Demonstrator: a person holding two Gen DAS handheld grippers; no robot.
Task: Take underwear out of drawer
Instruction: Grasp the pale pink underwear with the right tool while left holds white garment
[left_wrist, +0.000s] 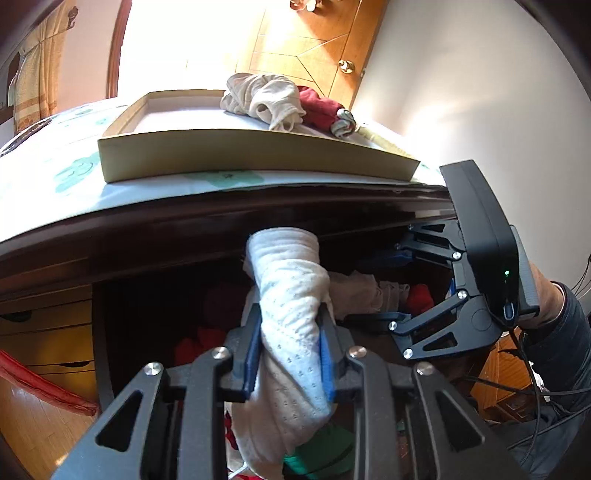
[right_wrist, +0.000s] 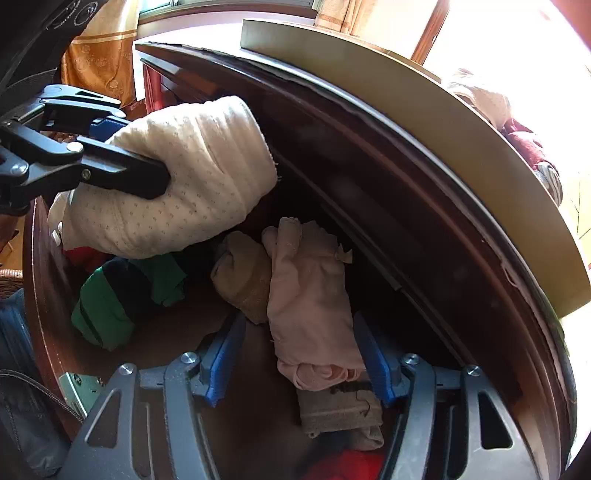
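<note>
The dark wooden drawer (right_wrist: 37, 280) stands pulled out and holds several rolled garments. My left gripper (left_wrist: 290, 354) is shut on a white dotted underwear roll (left_wrist: 291, 280), lifted above the drawer just under the dresser's top edge. From the right wrist view that roll (right_wrist: 199, 177) hangs at upper left in the left gripper (right_wrist: 136, 155). My right gripper (right_wrist: 299, 363) reaches down into the drawer, open, with a pale pink rolled garment (right_wrist: 310, 302) between its blue pads (right_wrist: 221, 365). The left pad stands apart from the cloth. In the left wrist view the right gripper (left_wrist: 397, 286) is at the right.
A shallow cardboard box (left_wrist: 240, 155) sits on the dresser top with beige (left_wrist: 266, 99) and dark red (left_wrist: 321, 107) garments at its far corner. In the drawer lie a green garment (right_wrist: 110, 302), a tan roll (right_wrist: 243, 273) and red cloth (right_wrist: 347, 465). A hand and dark sleeve (left_wrist: 550, 299) hold the right gripper.
</note>
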